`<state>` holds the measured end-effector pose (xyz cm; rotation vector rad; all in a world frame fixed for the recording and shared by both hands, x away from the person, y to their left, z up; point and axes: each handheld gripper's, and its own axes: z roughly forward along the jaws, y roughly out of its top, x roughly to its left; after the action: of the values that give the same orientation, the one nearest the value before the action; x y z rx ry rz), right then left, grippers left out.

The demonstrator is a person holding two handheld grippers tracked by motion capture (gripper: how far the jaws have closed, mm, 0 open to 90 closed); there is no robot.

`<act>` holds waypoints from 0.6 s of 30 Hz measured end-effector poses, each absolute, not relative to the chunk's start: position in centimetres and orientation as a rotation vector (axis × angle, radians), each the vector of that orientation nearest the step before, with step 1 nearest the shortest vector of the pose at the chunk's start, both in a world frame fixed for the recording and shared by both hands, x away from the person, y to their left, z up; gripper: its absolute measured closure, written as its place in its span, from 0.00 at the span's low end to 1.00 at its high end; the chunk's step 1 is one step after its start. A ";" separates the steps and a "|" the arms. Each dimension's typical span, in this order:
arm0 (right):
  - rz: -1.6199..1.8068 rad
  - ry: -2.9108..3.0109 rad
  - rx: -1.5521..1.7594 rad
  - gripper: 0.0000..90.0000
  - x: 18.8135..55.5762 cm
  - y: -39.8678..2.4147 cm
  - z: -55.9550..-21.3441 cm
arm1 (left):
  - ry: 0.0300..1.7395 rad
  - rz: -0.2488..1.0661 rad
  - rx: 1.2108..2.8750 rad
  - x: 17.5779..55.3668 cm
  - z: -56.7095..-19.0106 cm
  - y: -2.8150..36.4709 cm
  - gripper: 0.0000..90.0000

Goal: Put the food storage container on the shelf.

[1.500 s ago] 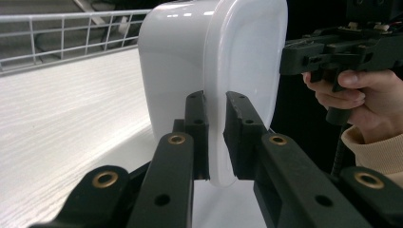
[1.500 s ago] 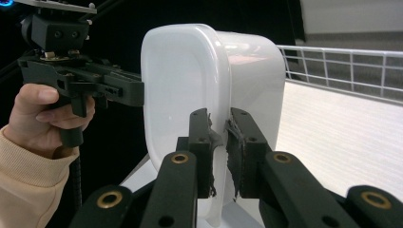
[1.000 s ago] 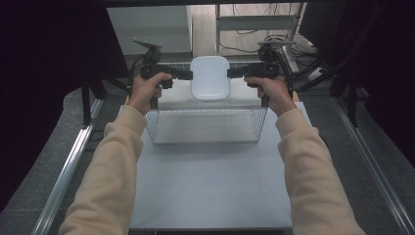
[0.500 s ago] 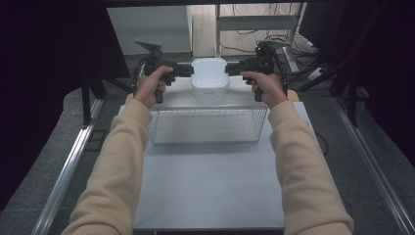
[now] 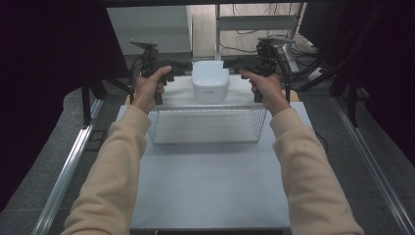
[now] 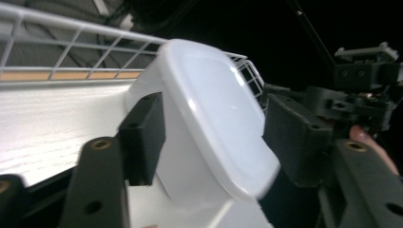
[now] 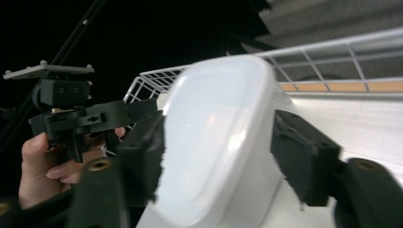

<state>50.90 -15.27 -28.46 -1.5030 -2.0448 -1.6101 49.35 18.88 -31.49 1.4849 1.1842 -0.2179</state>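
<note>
A white lidded container (image 5: 210, 81) stands on the table just beyond the far wall of a wire basket (image 5: 208, 139). My left gripper (image 5: 183, 73) is at its left side and my right gripper (image 5: 240, 73) at its right, both pointing inward at it. In the left gripper view the container (image 6: 209, 118) lies between the left gripper's (image 6: 218, 128) parted jaws, which have just been opening. A gap shows at one pad (image 6: 294, 137). In the right gripper view the container (image 7: 218, 137) likewise sits between the right gripper's (image 7: 218, 147) jaws, which have also just been opening.
The white tabletop (image 5: 210, 186) runs from the basket toward the person. Metal rails (image 5: 68, 166) line both sides of the table. Dark stands and cables (image 5: 313, 63) crowd the far edge behind the container.
Both hands carried the container from above the basket to the table's far side beyond it. Both grippers' jaws then spread apart and let go of it.
</note>
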 end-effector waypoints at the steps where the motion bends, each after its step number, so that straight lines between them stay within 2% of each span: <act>1: -1.610 -2.045 -1.503 0.35 50.9 -15.3 -28.5 | 1.176 -0.181 1.502 48.7 -31.1 19.0 0.42; 8: -1.724 -2.266 -1.364 0.28 46.8 -16.8 -27.9 | 1.109 -0.014 1.578 43.9 -29.9 20.0 0.36; 18: -1.739 -2.415 -1.301 0.26 44.2 -18.8 -28.5 | 1.079 0.043 1.612 40.6 -30.3 20.3 0.33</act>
<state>44.19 -18.76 -28.49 -1.3006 -2.4150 -1.7392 40.65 20.31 -30.33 1.6124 1.0791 0.0429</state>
